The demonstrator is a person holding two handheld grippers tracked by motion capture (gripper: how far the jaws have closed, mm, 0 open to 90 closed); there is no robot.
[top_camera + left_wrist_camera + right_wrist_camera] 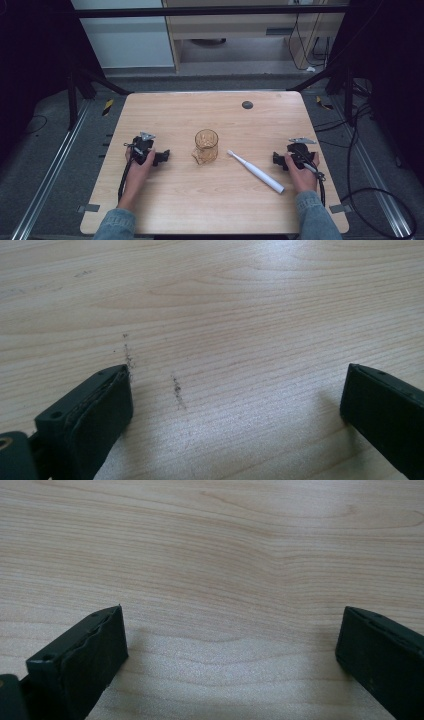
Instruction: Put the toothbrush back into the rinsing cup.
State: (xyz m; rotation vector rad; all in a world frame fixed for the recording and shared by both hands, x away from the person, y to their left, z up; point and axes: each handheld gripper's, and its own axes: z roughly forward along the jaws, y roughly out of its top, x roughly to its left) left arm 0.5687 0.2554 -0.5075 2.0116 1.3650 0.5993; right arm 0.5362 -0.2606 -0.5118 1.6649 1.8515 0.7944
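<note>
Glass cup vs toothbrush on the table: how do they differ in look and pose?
The glass cup stands upright; the toothbrush lies flat, angled diagonally, its head toward the cup. The cup is amber and see-through; the toothbrush is white and opaque. The cup is short and wide; the toothbrush is long and slim. Both rest on the wooden table, untouched by either gripper.

Amber patterned glass (pixel 206 145), white toothbrush (pixel 255 171), pale wood-grain table (pixel 200 205), black hand-held grippers
</note>
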